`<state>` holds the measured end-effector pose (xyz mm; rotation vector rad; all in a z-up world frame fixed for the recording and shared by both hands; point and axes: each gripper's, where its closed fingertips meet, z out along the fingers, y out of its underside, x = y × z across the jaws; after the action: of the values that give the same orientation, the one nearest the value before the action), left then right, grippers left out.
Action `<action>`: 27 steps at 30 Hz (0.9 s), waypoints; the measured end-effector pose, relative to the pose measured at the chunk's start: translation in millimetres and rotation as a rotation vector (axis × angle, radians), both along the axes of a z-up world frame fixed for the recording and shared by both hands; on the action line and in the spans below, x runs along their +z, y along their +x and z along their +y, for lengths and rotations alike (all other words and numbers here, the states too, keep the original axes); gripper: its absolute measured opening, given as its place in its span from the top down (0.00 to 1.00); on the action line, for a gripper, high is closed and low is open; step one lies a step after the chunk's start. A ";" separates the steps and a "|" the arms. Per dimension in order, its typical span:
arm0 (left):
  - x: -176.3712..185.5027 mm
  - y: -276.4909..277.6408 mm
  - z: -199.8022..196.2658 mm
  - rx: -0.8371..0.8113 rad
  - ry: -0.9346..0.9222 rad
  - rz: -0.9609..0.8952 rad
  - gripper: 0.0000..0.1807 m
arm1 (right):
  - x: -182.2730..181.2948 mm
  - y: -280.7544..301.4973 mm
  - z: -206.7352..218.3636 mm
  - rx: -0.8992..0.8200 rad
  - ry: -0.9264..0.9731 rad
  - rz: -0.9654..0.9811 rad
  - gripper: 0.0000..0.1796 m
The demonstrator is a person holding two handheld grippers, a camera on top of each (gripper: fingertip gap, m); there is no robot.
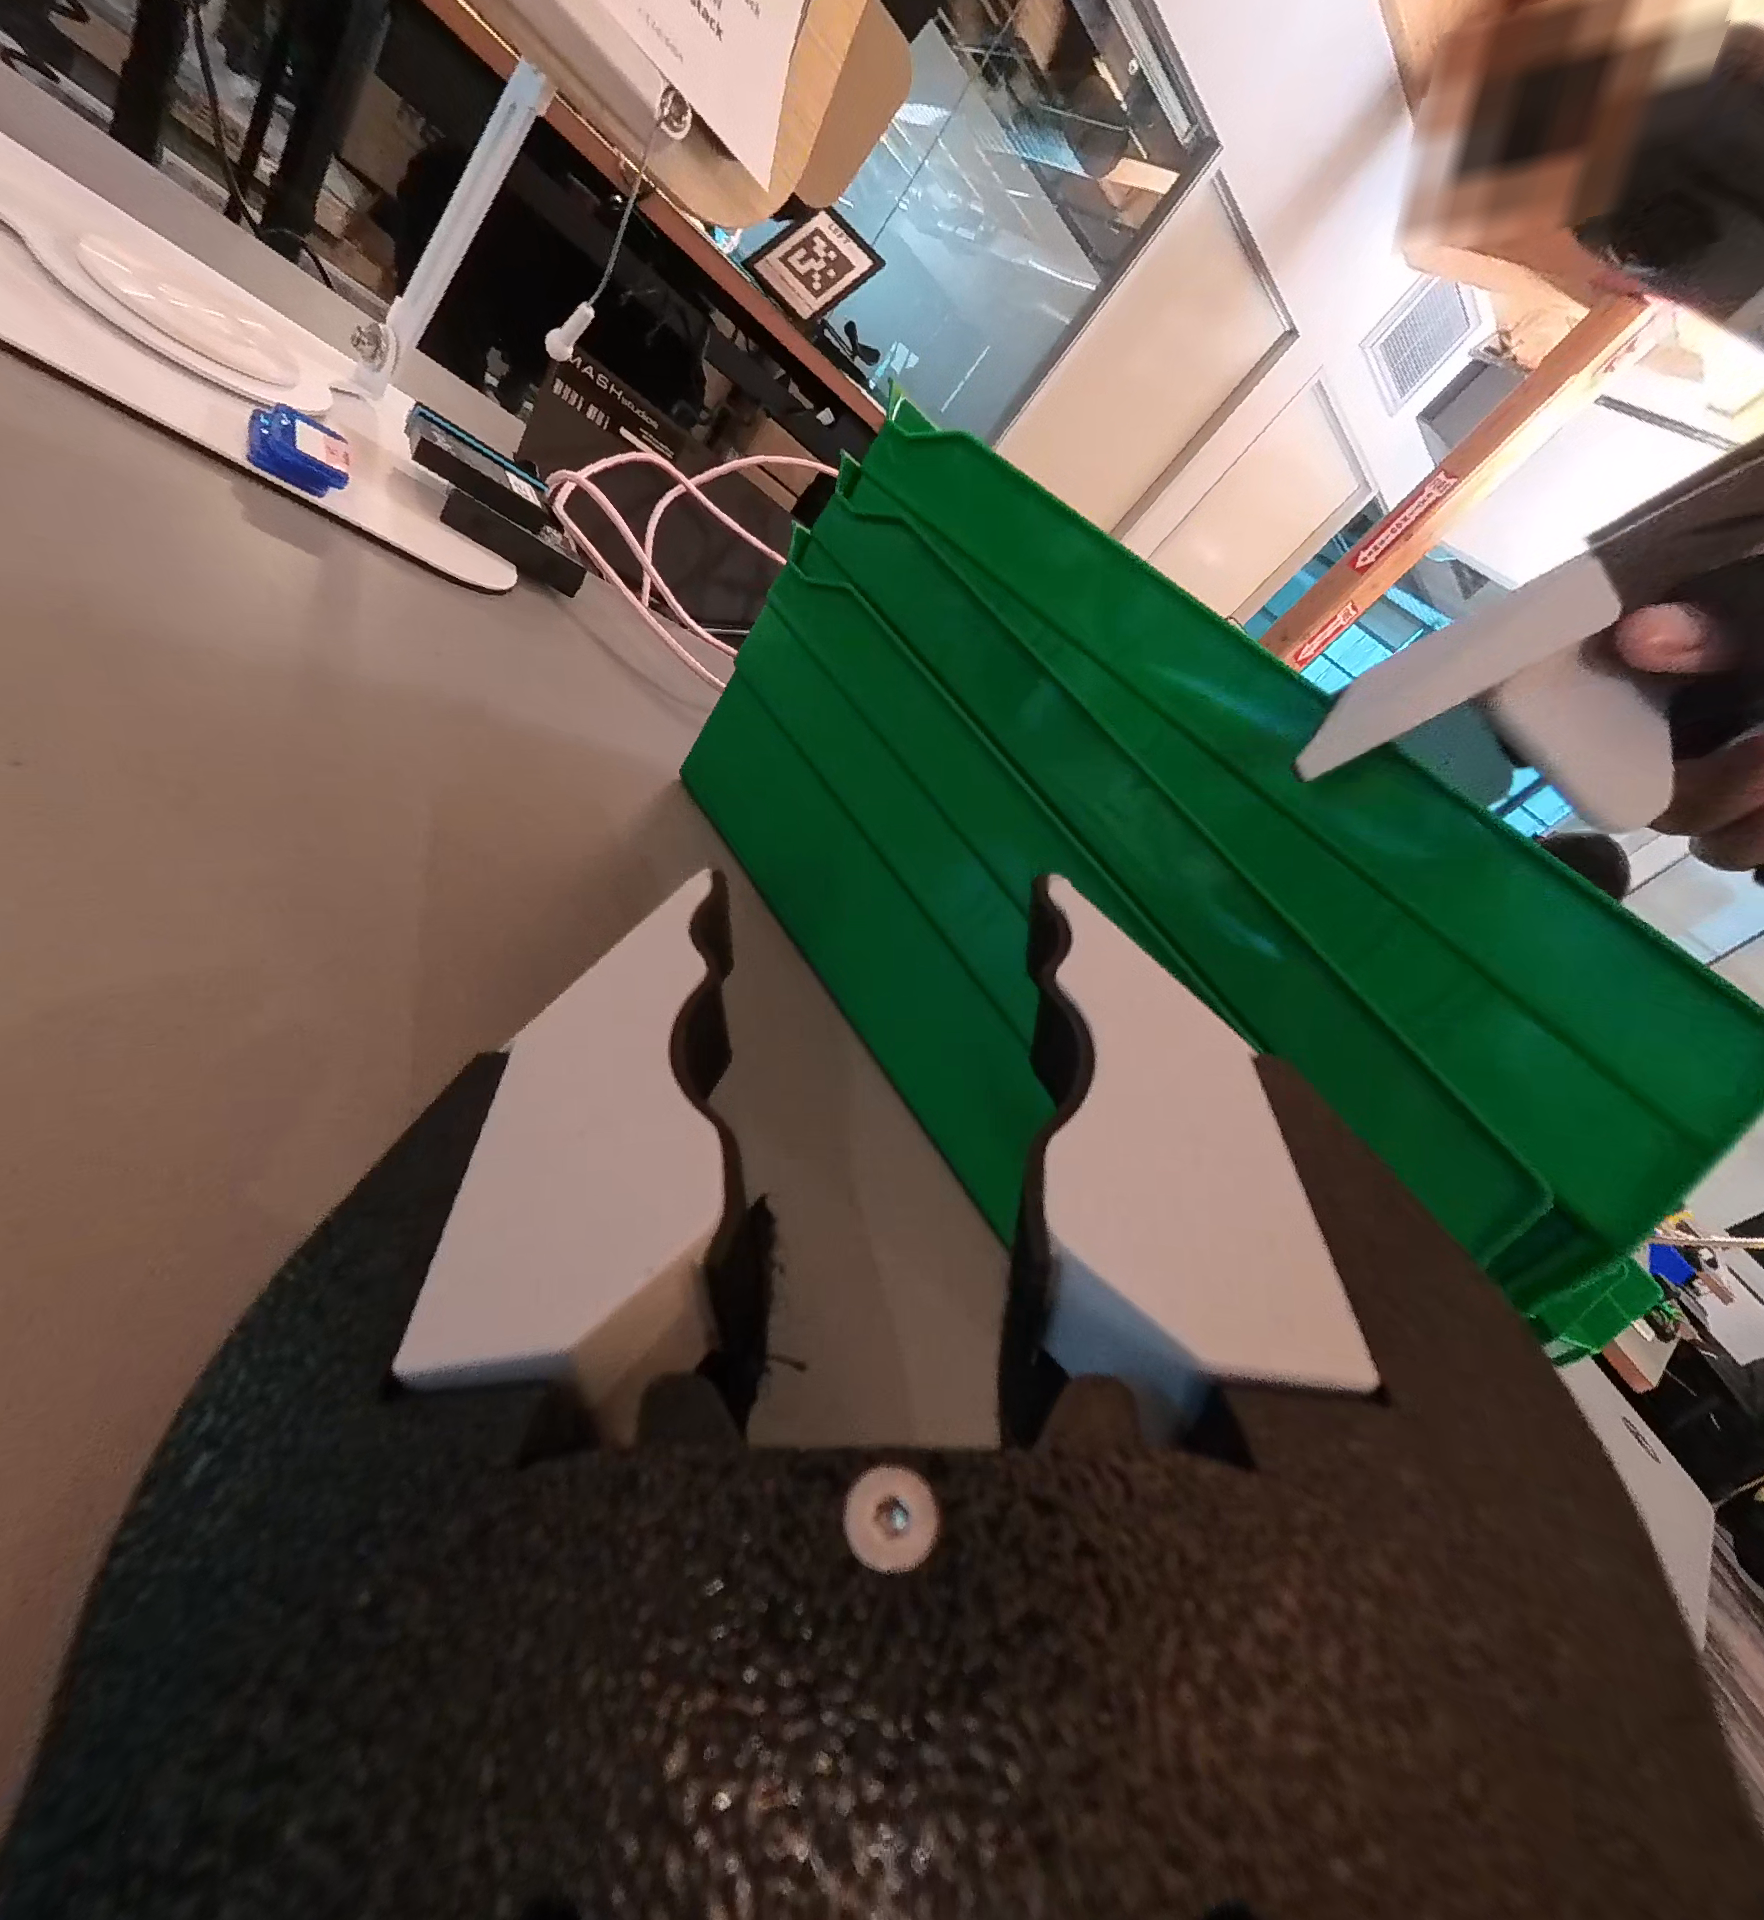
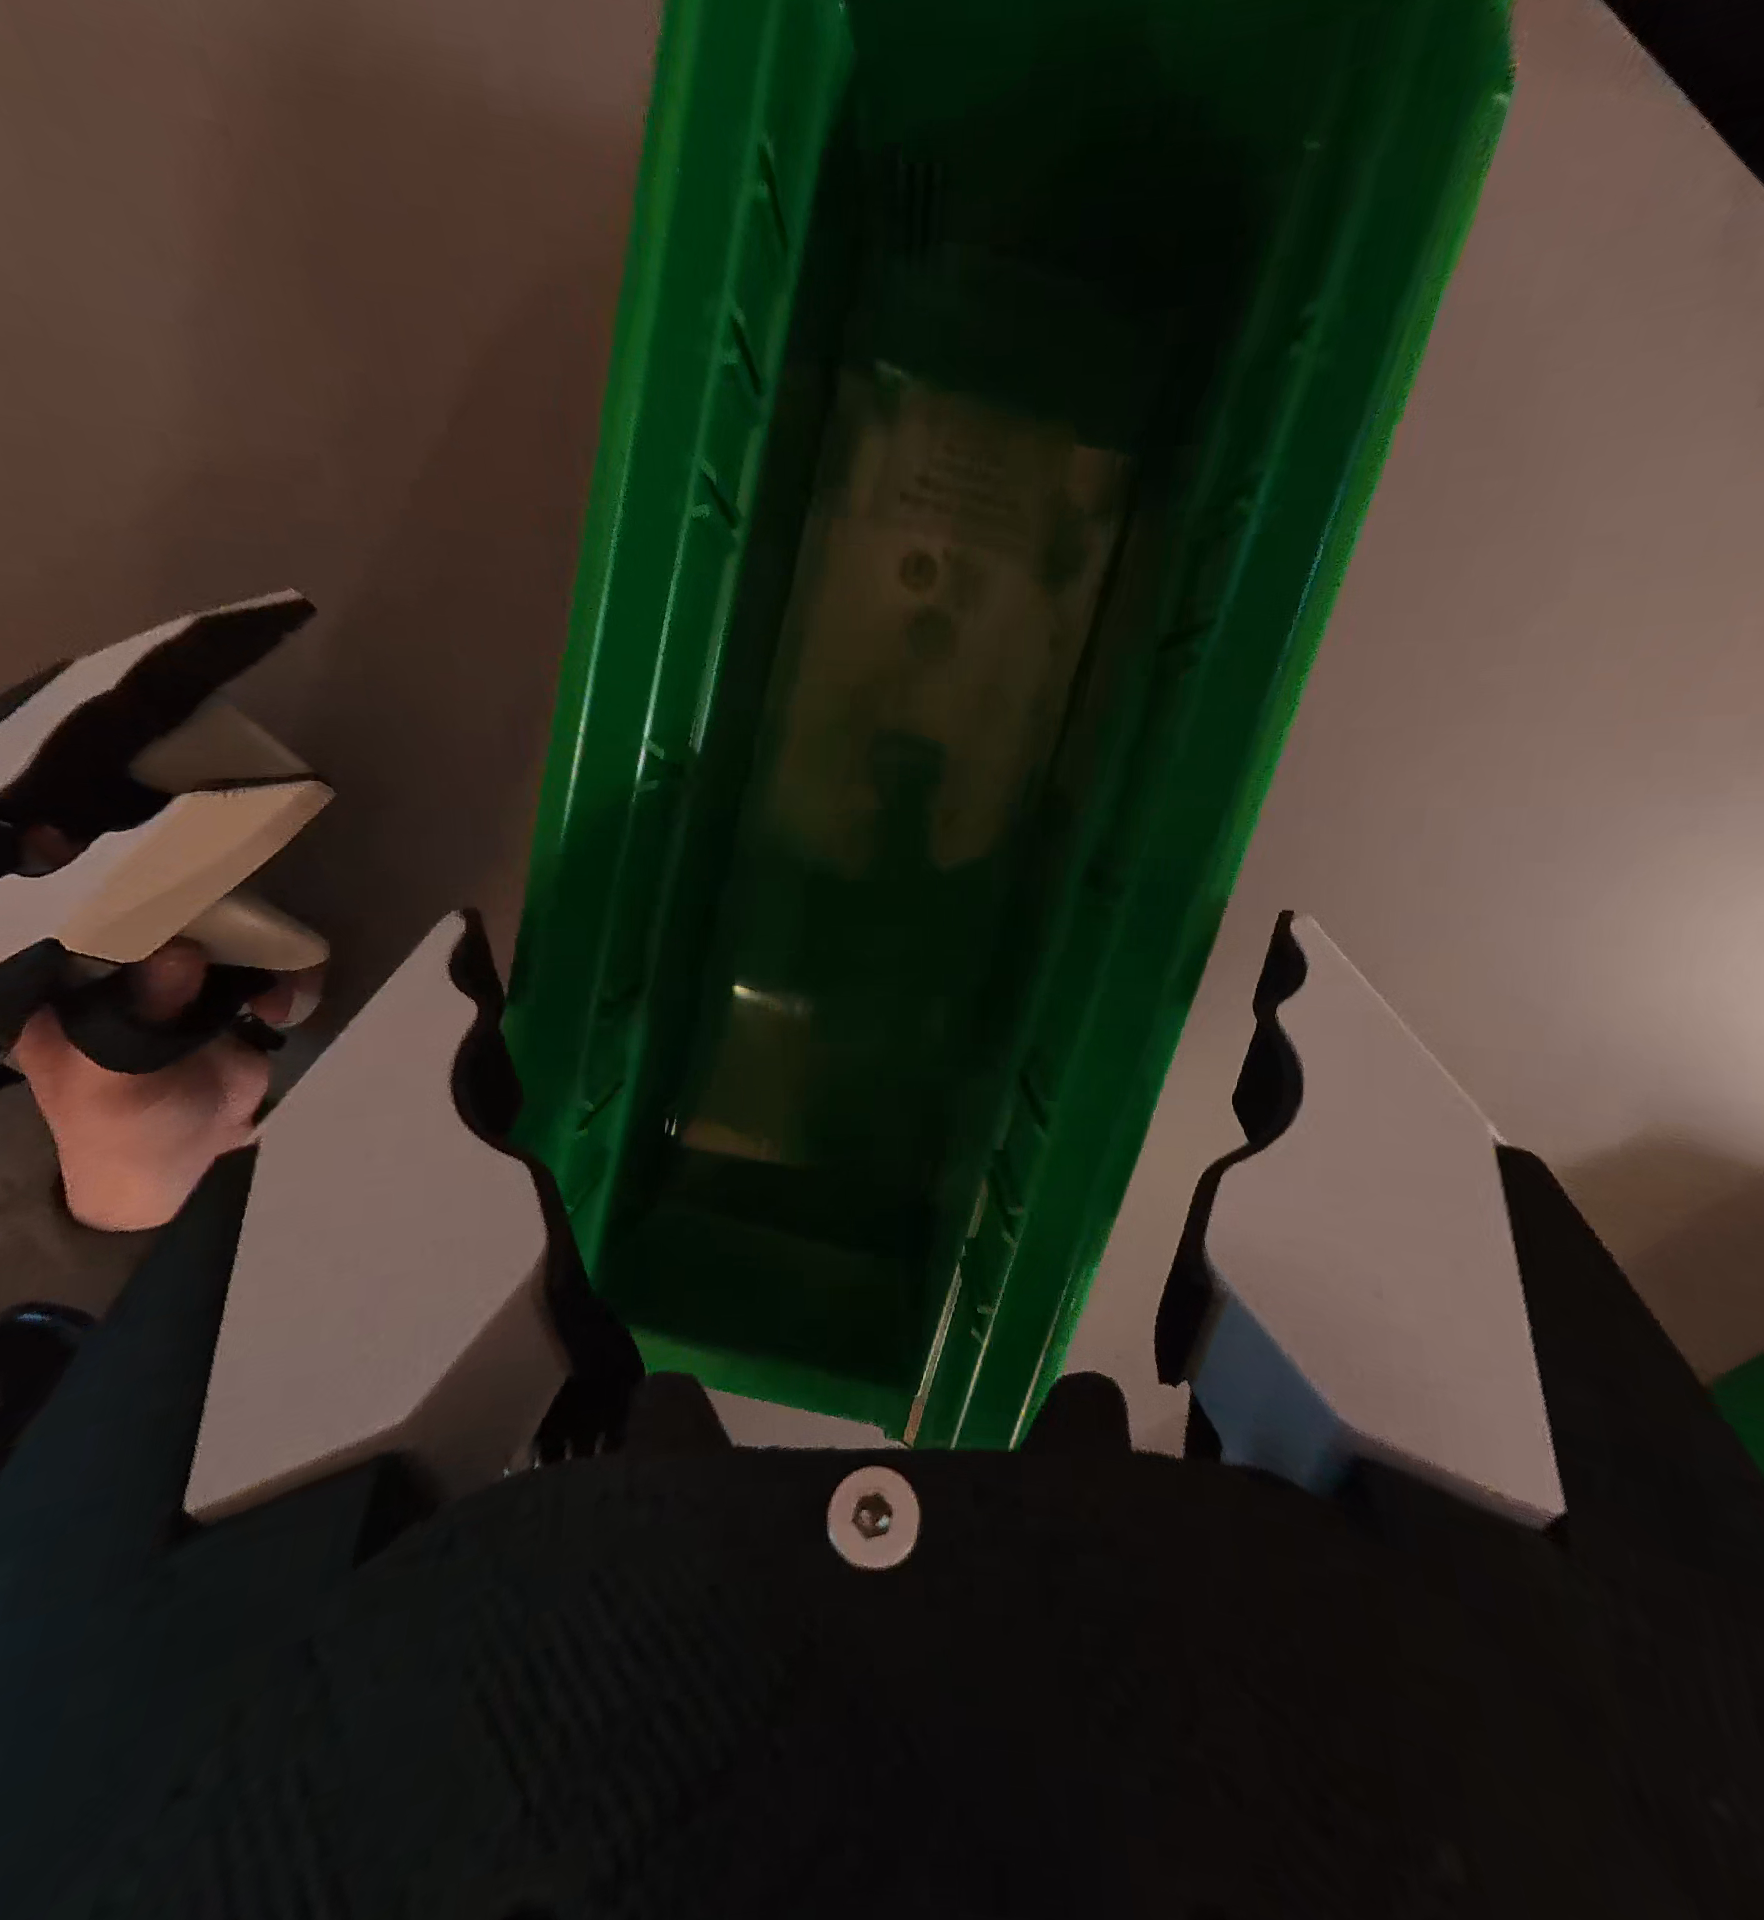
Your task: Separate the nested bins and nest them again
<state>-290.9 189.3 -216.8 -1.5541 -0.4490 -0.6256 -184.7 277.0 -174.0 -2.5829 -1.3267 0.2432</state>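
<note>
The green nested bins [image 1: 1169,831] stand as one stack on the grey surface [image 1: 234,831], long sides showing three or so stepped rims in the left wrist view. By that, the bins are still nested and separation has not begun.

The left gripper [image 1: 878,904] sits low on the surface at the stack's side, aimed at the lower wall. Its jaws are parted by a moderate gap and hold nothing; the right-hand finger overlaps the bottom bin's wall in the picture, but contact cannot be confirmed. Judged purpose: to steady the lower bins while the top one is drawn off.

The right gripper [image 2: 878,935] hangs above the open mouth of the topmost bin, looking down its length; a pale label [image 2: 951,623] lies on the bin floor. Its jaws are spread wide, wider than the bin, straddling the near end. The left-hand finger lies right against the bin's rim at 9 o'clock; the right-hand one stands clear at 3 o'clock. Nothing is pinched.

In the left wrist view the right gripper appears at 2 o'clock, over the stack's top edge.

At 10 o'clock on the surface lie a white mat [image 1: 182,395], a small blue item [image 1: 301,447] and pink cables [image 1: 649,540], well apart from the bins.
</note>
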 end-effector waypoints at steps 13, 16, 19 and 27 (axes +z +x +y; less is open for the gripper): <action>-6.2 4.4 3.1 -0.026 -0.033 -0.013 0.70 | 20.5 -2.0 2.5 -0.011 -0.002 0.007 0.43; -7.6 5.5 3.9 -0.028 -0.043 -0.004 0.70 | 43.9 -1.7 8.2 0.007 0.035 0.045 0.44; -8.3 5.8 4.2 -0.029 -0.047 -0.001 0.70 | 68.9 5.1 13.7 0.015 0.046 0.098 0.43; -9.9 6.6 5.0 -0.033 -0.054 -0.004 0.70 | 89.3 108.4 76.6 -0.188 0.139 0.094 0.42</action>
<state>-284.2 194.4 -226.7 -1.6143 -0.4477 -0.6467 -76.3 353.6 -84.7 -2.5241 -1.0226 0.2273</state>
